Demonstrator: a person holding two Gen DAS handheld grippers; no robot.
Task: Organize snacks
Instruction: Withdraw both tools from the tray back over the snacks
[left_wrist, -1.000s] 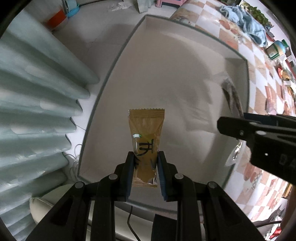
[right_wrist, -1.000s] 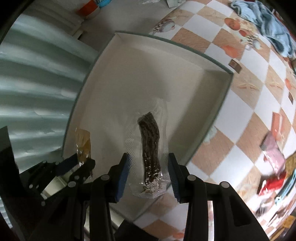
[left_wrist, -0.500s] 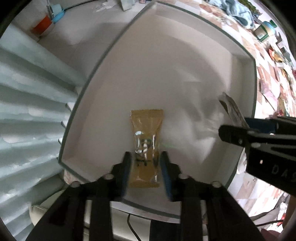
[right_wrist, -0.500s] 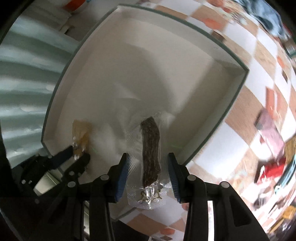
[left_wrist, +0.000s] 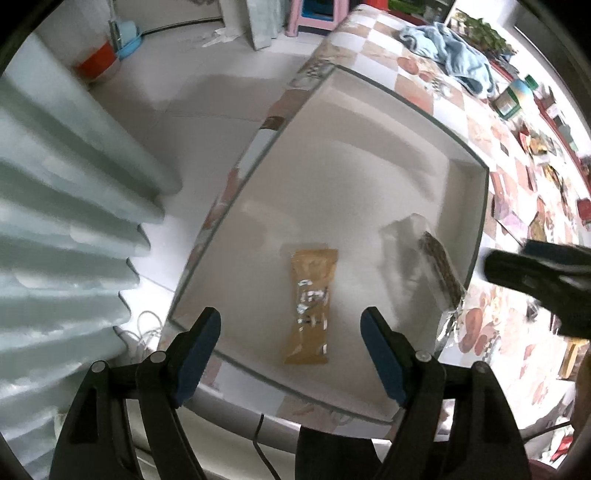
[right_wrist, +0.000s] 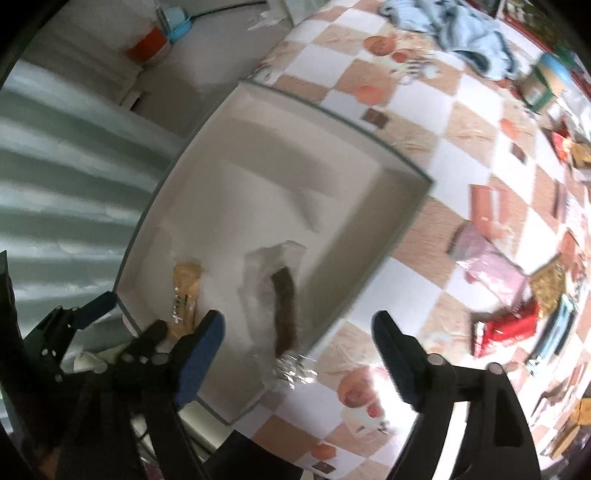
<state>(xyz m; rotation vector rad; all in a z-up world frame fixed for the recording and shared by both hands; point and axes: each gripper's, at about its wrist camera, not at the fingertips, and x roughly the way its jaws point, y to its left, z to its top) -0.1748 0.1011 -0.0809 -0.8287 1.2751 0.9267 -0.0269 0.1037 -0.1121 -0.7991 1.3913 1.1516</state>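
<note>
While both the left gripper and right gripper gape empty, the clear-wrapped dark snack overhangs the white box's near-right wall, where a nudge could tip it out beside the flat-lying tan packet.

My left gripper hangs wide open — nothing between its fingers. The tan packet lies flat in the white tray.

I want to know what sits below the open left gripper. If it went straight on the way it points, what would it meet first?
Probably the tan snack packet lying in the white tray, centred between the left gripper's open jaws; depth is unclear.
</note>
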